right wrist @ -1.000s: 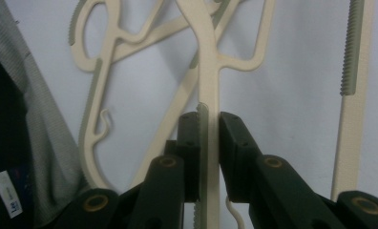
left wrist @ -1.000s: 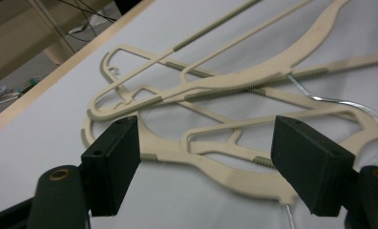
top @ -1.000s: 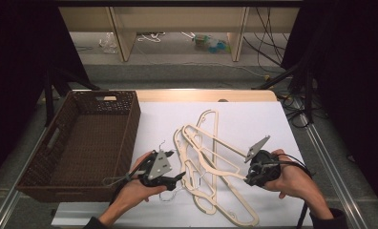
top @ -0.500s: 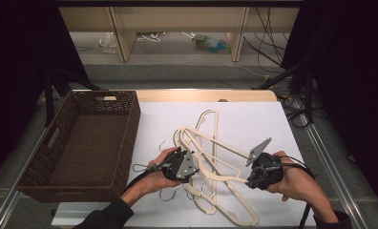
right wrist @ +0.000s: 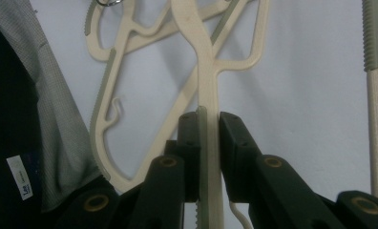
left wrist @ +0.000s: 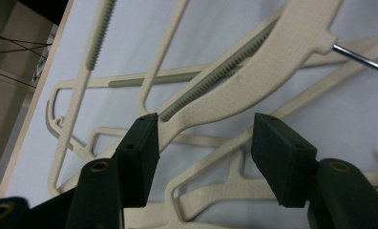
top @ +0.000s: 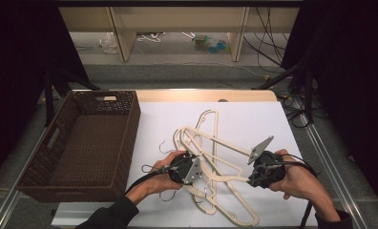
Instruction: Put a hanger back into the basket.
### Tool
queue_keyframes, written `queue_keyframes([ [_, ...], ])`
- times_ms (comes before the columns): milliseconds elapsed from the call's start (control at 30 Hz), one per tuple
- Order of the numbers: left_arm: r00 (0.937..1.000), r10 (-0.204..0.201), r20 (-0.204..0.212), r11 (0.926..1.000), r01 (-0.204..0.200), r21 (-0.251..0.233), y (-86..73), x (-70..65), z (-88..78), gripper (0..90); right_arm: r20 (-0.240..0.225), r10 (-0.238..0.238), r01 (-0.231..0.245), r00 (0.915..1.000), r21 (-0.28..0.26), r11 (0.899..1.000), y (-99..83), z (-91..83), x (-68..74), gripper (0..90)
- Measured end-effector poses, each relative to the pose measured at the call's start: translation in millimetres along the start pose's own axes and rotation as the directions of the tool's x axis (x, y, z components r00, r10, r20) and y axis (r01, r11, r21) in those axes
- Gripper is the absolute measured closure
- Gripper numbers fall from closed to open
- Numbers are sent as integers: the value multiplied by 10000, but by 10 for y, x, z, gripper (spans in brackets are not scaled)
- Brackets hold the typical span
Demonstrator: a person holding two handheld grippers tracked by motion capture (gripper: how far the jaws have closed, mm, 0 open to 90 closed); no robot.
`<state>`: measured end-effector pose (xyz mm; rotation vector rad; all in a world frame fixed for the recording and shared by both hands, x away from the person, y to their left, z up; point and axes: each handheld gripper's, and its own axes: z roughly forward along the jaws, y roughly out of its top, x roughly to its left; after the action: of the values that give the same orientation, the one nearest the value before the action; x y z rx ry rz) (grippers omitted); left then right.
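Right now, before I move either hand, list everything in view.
Hangers: tangled pile, exact count unclear, cream with metal hooks, centre of the sheet.
Basket: one, dark brown wicker, left of the sheet.
Sheet: one, white, covering the table.
Shelving: pale wood, beyond the table, clutter beneath.
Left hand-held gripper: black jaws open around a hanger arm.
Right hand-held gripper: black jaws shut on a hanger bar.

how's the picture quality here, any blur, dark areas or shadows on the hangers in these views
High view: table evenly lit, surroundings near black, hangers slightly soft. Left gripper view: hanger arm sharp with visible ribbing, open jaws slightly soft, faint shadows on the white surface. Right gripper view: clamped hanger fairly sharp, dark sleeve at the left edge.
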<state>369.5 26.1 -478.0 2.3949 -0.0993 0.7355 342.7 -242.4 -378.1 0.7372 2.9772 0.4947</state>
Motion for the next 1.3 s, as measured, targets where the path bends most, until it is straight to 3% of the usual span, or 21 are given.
queue_keyframes([
  [100,9999,125,-102,9999,-125,43,27,-26,32,418,-24,-25,25,10000,6,10000,-1,-5,-2,800],
  [233,9993,-30,-383,9998,22,-221,81,-14,46,417,-74,-76,77,9999,43,10000,-11,-2,-10,799],
  [433,10000,-11,52,9967,15,-813,122,-1,-17,457,-246,-211,208,9995,-98,9997,-49,3,-57,798],
  [467,9997,7,238,9928,22,-1196,139,21,-58,510,-412,-247,241,9988,-165,9996,-73,17,-89,798],
  [633,9967,351,732,9813,-205,-1913,196,84,-129,620,-742,-236,215,9970,-290,9993,-129,71,-167,798],
  [700,9957,433,816,9808,-268,-1933,201,92,-136,641,-811,-281,259,9963,-282,9993,-139,81,-185,799],
  [733,9915,824,1008,9809,-628,-1840,218,103,-143,651,-924,-322,291,9952,-352,9990,-155,93,-203,798],
  [767,9915,824,1008,9809,-628,-1840,218,103,-143,660,-924,-322,291,9952,-352,9990,-155,93,-203,798],
  [800,9876,1115,1102,9790,-901,-1831,244,106,-148,671,-934,-380,350,9949,-338,9988,-157,96,-205,798],
  [867,9868,1189,1101,9779,-972,-1852,259,109,-154,694,-938,-409,383,9948,-293,9988,-157,94,-208,799],
  [933,9801,1563,1222,9741,-1325,-1831,314,137,-206,718,-875,-476,455,9950,-259,9986,-173,98,-227,797],
  [1033,9792,1569,1283,9712,-1295,-1998,361,162,-259,773,-884,-492,464,9949,-334,9984,-200,98,-265,789],
  [1100,9804,1561,1200,9678,-1276,-2171,405,210,-315,792,-1004,-277,219,9946,-585,9980,-219,92,-294,751],
  [1133,9768,1706,1292,9678,-1415,-2084,423,232,-333,792,-1004,-277,219,9946,-585,9980,-219,92,-294,751],
  [1167,9767,1674,1343,9688,-1377,-2060,437,244,-339,805,-928,-101,24,9956,-823,9966,-228,67,-311,686],
  [1200,9797,1506,1322,9728,-1230,-1964,466,274,-359,832,-640,94,-158,9979,-1014,9947,-243,-16,-318,603],
  [1233,9797,1506,1322,9728,-1230,-1964,466,274,-359,844,-640,94,-158,9979,-1014,9947,-243,-16,-318,603],
  [1267,9860,1027,1315,9764,-747,-2027,494,327,-387,856,-202,325,-355,9993,-1694,9849,-243,-138,-324,546],
  [1300,9860,1027,1315,9764,-747,-2027,494,327,-387,858,-202,325,-355,9993,-1694,9849,-243,-138,-324,546],
])
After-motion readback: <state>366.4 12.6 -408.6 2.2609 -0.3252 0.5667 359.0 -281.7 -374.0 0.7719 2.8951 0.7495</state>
